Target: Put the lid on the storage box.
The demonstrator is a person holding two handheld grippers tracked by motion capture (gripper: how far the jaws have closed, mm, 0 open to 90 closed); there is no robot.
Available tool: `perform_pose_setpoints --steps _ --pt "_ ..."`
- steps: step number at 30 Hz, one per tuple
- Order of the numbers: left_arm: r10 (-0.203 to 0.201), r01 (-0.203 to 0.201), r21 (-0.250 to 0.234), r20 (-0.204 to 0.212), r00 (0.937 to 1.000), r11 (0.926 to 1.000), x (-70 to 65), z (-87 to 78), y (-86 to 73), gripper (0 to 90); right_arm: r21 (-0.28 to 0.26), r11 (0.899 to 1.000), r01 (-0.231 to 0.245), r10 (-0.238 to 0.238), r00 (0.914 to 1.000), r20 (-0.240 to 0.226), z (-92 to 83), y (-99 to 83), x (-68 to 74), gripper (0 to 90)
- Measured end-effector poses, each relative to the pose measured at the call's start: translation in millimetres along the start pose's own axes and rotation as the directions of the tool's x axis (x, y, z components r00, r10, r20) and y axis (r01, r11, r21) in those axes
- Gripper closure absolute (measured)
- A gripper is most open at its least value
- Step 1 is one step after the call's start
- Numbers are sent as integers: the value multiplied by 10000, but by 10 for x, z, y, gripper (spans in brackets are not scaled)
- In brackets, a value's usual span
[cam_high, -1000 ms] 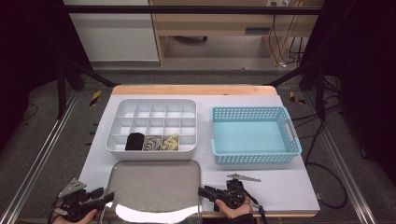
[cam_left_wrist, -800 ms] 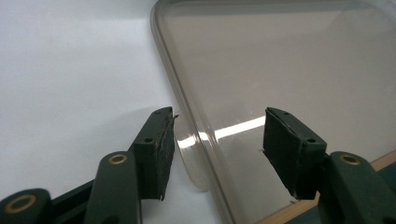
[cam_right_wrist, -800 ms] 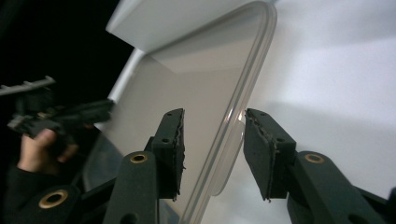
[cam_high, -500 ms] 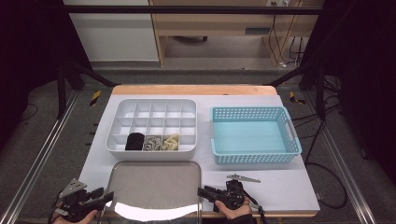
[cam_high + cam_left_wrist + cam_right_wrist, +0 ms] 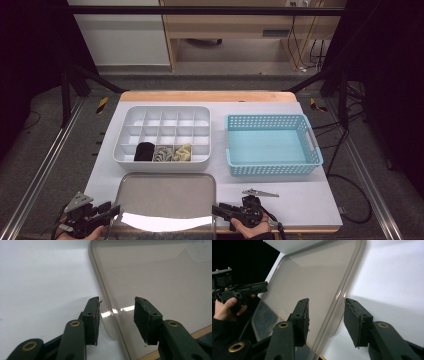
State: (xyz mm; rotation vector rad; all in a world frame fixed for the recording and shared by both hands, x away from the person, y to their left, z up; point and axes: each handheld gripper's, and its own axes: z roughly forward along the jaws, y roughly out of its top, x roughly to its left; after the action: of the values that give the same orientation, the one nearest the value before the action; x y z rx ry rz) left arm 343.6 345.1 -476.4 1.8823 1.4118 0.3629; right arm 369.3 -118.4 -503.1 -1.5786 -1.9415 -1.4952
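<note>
My left tool (image 5: 116, 320) has just been closing on the clear lid's (image 5: 167, 197) near-left rim, not yet gripping (stiff, light, slippery); my right tool (image 5: 325, 322) straddles the near-right rim, open.

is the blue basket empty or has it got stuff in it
Empty. The high view looks straight into the blue basket and shows only its bare floor, while the white divided box beside it holds three rolled items in its front row.

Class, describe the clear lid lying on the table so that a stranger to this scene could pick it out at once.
On the white table, look at the near edge, in front of the white divided box. The clear lid lies flat there between the two grippers. Unlike the box and the blue basket, it is see-through and shallow, with rounded corners.
</note>
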Motion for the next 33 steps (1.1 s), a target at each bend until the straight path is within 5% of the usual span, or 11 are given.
perform_pose_setpoints --steps 24,33 --pt "-76 77 -40 110 9999 10000 7 -11 -6 533 -1720 9847 -275 62 9924 -1227 -113 64 81 552" --pt "12 -12 -22 91 10000 10000 -6 -9 -7 531 -1313 9910 -280 147 9948 -1009 14 52 62 546"
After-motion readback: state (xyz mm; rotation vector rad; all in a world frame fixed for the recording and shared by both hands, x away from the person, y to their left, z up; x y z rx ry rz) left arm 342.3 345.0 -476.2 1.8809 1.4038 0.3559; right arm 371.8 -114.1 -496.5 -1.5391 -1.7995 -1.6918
